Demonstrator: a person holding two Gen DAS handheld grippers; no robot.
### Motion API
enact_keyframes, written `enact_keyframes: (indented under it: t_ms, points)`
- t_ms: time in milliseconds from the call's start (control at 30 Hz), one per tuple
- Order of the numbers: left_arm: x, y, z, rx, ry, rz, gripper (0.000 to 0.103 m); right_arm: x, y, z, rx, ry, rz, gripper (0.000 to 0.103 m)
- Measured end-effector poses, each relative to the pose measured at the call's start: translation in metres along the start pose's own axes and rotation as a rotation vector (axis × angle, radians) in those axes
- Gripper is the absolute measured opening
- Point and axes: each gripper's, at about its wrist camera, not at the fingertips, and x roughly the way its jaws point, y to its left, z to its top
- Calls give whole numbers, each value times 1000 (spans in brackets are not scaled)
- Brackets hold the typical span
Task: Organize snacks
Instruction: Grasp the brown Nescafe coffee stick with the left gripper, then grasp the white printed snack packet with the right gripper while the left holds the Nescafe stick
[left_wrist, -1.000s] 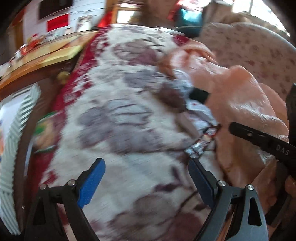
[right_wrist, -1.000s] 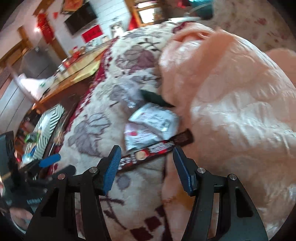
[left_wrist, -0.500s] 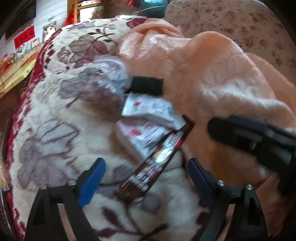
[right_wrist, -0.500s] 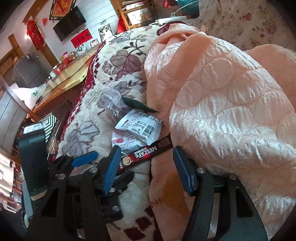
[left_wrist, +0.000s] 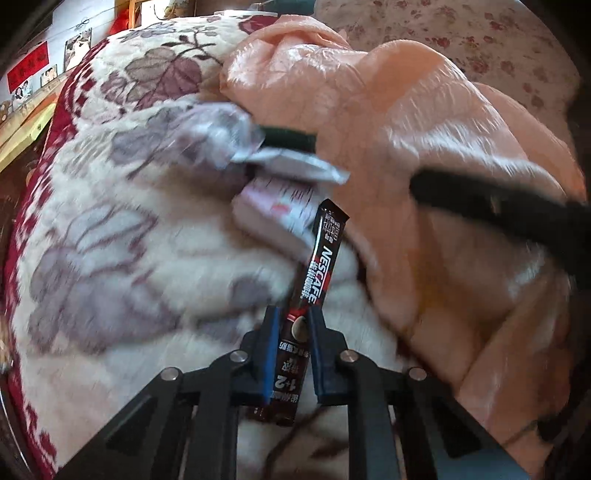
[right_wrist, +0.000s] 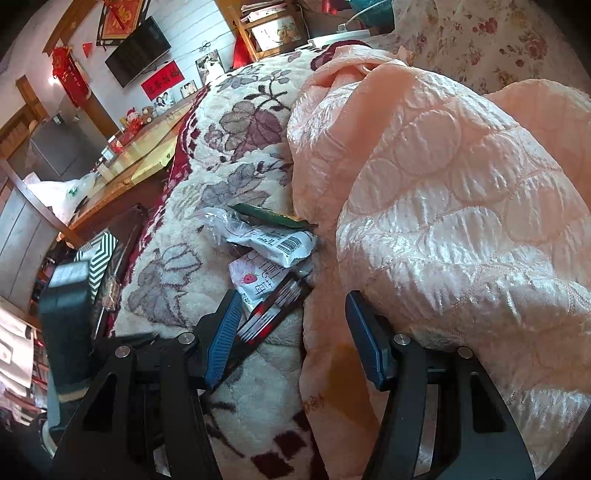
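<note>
Nescafe stick (left_wrist: 317, 280) clamped low in left gripper (left_wrist: 291, 354), long axis pointing ahead toward blurred, seemingly piled snack packets (right_wrist: 273, 243); right gripper (right_wrist: 291, 332) wide open, empty, nearer these.

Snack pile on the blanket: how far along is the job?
Done: nothing looks sorted yet. In hand: the left gripper has its jaws shut on the Nescafe stick. The right gripper is open and holds nothing. Left: the white barcode packet, the strawberry packet, the dark green packet and the clear wrapper lie on the floral blanket.
</note>
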Motion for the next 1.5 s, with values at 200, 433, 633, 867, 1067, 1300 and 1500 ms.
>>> enact_keyframes:
  t_ms: [200, 433, 633, 867, 1067, 1300, 1500]
  points:
    - [-28, 20, -29, -22, 30, 7, 17, 1, 2, -1, -10, 6, -2, 58]
    - [-30, 10, -27, 24, 41, -2, 58, 3, 5, -2, -16, 16, -2, 58]
    - [-12, 2, -9, 31, 51, 12, 72, 8, 10, -3, -45, 40, -3, 58]
    - [-9, 22, -8, -6, 57, 61, 17, 20, 25, 4, -144, 81, 19, 58]
    - [-27, 46, -23, -88, 45, 53, 14, 45, 39, 36, -291, 122, -8, 58]
    - [-27, 56, -33, -136, 35, 31, 14, 92, 33, 66, -372, 297, 3, 58]
    - [-23, 52, -31, -134, 35, 36, 14, 122, 24, 73, -368, 385, 60, 58]
